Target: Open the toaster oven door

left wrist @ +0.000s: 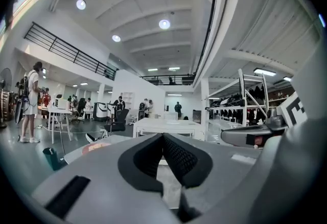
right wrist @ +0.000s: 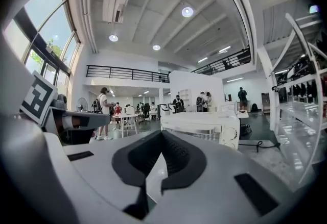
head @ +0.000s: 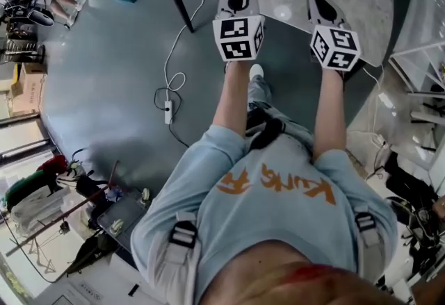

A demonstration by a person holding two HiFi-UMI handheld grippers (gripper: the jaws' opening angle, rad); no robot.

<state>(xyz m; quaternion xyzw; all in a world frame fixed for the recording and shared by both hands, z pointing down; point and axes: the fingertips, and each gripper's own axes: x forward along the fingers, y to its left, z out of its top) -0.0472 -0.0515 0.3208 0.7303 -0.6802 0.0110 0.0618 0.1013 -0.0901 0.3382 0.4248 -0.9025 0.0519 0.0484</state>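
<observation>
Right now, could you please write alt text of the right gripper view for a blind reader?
The right gripper, jaws shut and empty, points at a white toaster oven on a grey table; its door looks closed. Behind is a bright hall with people standing about.

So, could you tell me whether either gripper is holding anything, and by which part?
Nothing is held: the left gripper and the right gripper are both shut and empty.
</observation>
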